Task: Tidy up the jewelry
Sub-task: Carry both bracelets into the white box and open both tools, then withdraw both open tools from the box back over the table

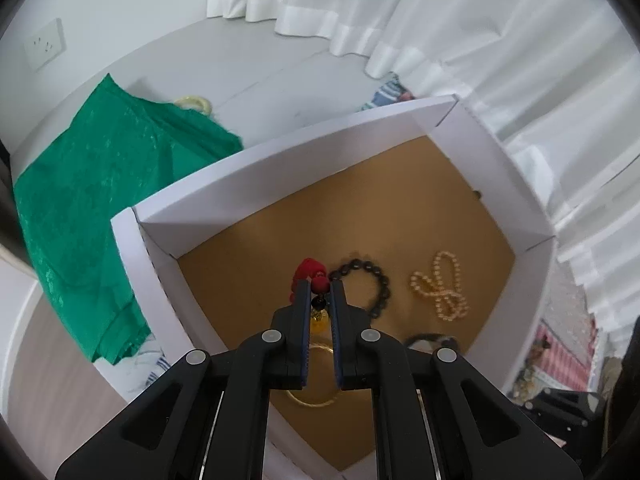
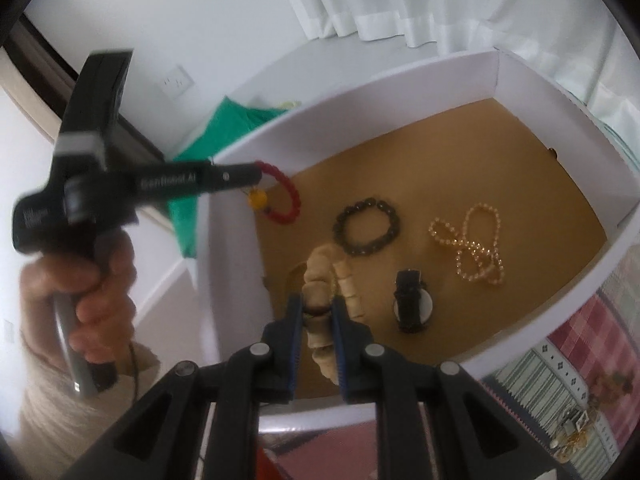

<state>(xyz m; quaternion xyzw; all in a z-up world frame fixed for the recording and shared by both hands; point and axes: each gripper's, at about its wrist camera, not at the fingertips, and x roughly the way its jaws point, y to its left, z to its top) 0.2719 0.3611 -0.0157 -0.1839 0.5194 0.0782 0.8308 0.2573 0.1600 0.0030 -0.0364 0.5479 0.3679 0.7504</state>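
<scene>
A white box (image 1: 280,168) with a brown floor (image 2: 460,152) holds jewelry. My left gripper (image 1: 320,286) is shut on a red bead bracelet (image 1: 310,270) with a yellow bead, held over the box's left side; it also shows in the right wrist view (image 2: 286,196), hanging from the left gripper (image 2: 258,174). My right gripper (image 2: 318,304) is shut on a cream bead bracelet (image 2: 324,268) above the box's near side. On the floor lie a dark bead bracelet (image 2: 366,226), a pearl strand (image 2: 474,246) and a black watch (image 2: 412,300).
A green cloth (image 1: 100,200) lies left of the box on the white surface, with a pale bangle (image 1: 194,102) behind it. White curtains (image 1: 400,12) hang behind. A gold ring-shaped piece (image 1: 316,402) lies under my left gripper. Patterned cloth (image 2: 580,344) is at the right.
</scene>
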